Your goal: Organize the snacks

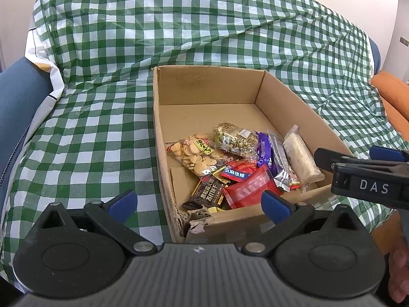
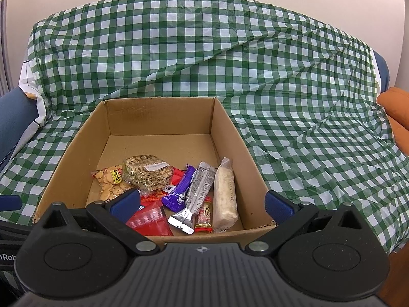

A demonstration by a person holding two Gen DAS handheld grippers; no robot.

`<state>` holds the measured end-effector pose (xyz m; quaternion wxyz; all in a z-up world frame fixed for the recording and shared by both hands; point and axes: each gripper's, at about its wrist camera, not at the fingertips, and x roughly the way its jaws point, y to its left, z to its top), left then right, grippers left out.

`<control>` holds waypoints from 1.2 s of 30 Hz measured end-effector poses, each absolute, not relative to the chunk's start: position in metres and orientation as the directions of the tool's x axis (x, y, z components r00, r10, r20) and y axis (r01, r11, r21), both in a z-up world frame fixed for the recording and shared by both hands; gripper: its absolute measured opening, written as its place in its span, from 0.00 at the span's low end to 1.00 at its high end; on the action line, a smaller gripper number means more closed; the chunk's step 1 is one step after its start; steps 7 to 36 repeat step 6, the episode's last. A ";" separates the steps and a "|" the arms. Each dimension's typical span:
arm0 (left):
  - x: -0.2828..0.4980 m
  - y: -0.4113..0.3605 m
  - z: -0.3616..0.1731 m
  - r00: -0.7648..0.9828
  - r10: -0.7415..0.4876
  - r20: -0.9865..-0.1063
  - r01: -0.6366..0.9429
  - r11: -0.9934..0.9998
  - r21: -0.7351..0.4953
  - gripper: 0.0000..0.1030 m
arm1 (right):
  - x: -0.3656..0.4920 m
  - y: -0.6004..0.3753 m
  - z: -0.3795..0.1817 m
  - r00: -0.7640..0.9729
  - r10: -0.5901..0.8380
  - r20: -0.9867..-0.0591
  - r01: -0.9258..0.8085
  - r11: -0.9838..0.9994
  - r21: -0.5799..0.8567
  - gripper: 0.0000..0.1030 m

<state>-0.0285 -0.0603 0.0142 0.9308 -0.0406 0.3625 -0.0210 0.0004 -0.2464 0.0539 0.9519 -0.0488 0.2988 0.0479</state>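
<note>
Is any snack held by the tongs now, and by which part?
Nothing is held: left tongs and right tongs are open above the box.

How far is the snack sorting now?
Done: several snacks, such as the biscuit bag and the purple bar, lie in the cardboard box. In hand: nothing; left gripper and right gripper are open. Left: no loose snacks show on the checked cloth.

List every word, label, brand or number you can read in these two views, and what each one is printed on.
"DAS": white letters on the black body of the right gripper.
"黑松露火腿 苏打饼干": dark cracker packet in the cardboard box.
"麻很辣": blue band on a red packet.
"nRob": cut off, on the left gripper's body at the right wrist view's left edge.
Too blurred: yellow label on the biscuit bag, number along the white bar, small red candy.
</note>
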 end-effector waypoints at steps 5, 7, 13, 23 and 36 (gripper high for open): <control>-0.033 -0.063 0.016 0.762 -0.068 -0.644 0.033 0.997 -0.067 1.00 | 0.001 -0.247 0.054 0.816 0.064 -0.574 -0.123 0.990 -0.065 1.00; -0.033 -0.064 0.017 0.765 -0.071 -0.640 0.038 0.997 -0.065 1.00 | 0.001 -0.247 0.055 0.817 0.066 -0.573 -0.125 0.990 -0.064 1.00; -0.033 -0.064 0.017 0.765 -0.071 -0.640 0.038 0.997 -0.065 1.00 | 0.001 -0.247 0.055 0.817 0.066 -0.573 -0.125 0.990 -0.064 1.00; -0.033 -0.064 0.017 0.765 -0.071 -0.640 0.038 0.997 -0.065 1.00 | 0.001 -0.247 0.055 0.817 0.066 -0.573 -0.125 0.990 -0.064 1.00; -0.033 -0.064 0.017 0.765 -0.071 -0.640 0.038 0.997 -0.065 1.00 | 0.001 -0.247 0.055 0.817 0.066 -0.573 -0.125 0.990 -0.064 1.00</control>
